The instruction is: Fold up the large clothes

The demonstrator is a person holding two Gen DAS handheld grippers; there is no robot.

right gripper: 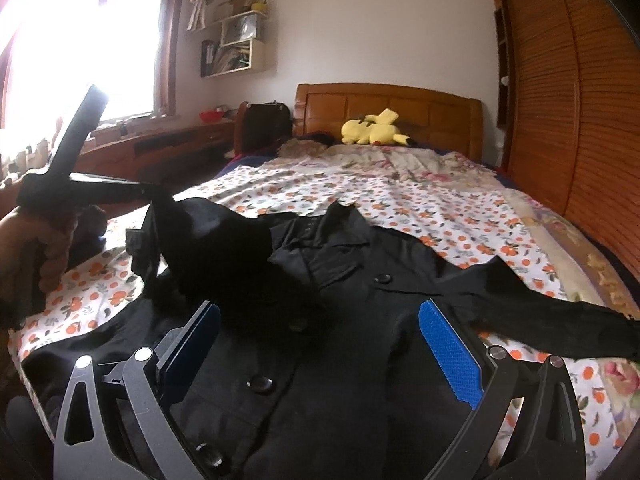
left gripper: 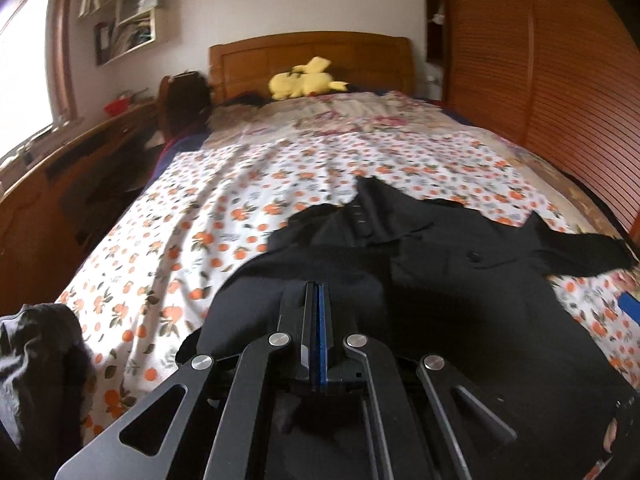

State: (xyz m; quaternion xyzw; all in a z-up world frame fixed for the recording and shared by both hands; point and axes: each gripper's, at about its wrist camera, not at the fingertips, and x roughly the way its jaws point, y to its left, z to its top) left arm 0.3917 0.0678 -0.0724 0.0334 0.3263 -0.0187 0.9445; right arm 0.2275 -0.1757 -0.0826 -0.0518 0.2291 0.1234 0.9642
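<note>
Left wrist view: the left hand-held gripper, black metal linkage arms with round silver pivots, occupies the lower centre. Its blue-padded jaws are pressed together; whether cloth is pinched between them cannot be told here. The black woven button-front coat lies across the centre and lower right on the bed, whose rumpled white cover carries an orange fruit print. A soft yellow plush toy rests at upper centre against the slatted wooden headboard.

Right wrist view: the right hand-held gripper fills the lower frame, its ribbed blue rubber pads spread wide, nothing between them. The coat spreads flat beneath, round glossy buttons visible. At left, the left hand-held gripper, gripped by a hand, holds a raised coat sleeve by its tip.
</note>
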